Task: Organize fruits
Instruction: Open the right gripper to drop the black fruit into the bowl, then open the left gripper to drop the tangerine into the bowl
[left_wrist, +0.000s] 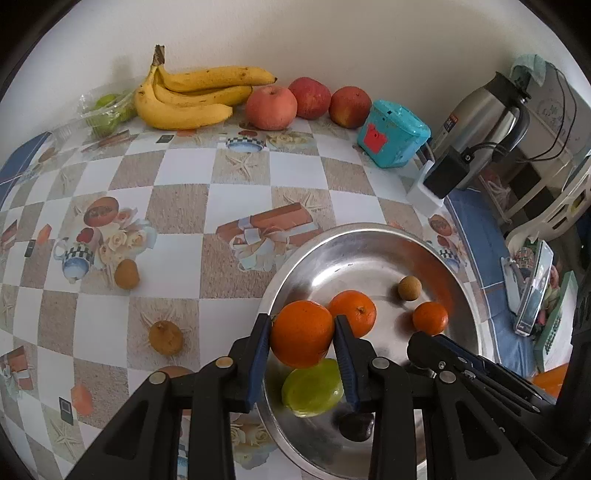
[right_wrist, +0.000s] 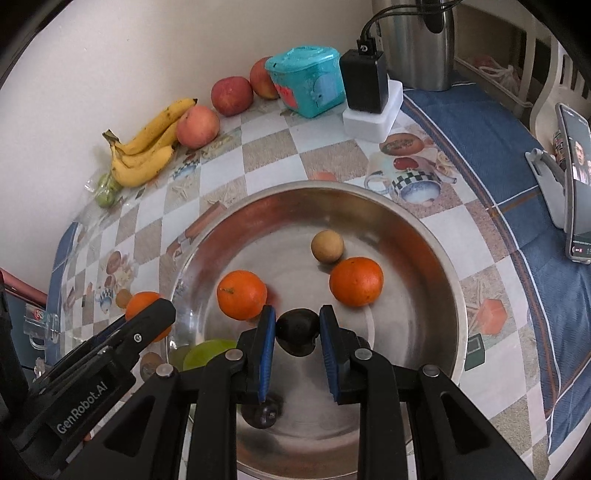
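Left wrist view: the left gripper (left_wrist: 301, 334) is clamping an orange (left_wrist: 302, 333) between its blue fingers (left_wrist: 259, 354), holding it above the near rim of the steel bowl (left_wrist: 373, 236); directly beneath the fingers a green fruit (left_wrist: 312, 387) is lying in the bowl, with two more oranges just beyond.

Right wrist view: the right gripper (right_wrist: 297, 332) is pinching a dark round fruit (right_wrist: 297, 331), its fingers (right_wrist: 330, 343) closed on both sides, hanging over the bowl's floor. Both loads are sitting squarely above the bowl on the desk (right_wrist: 266, 147), likely awaiting release.
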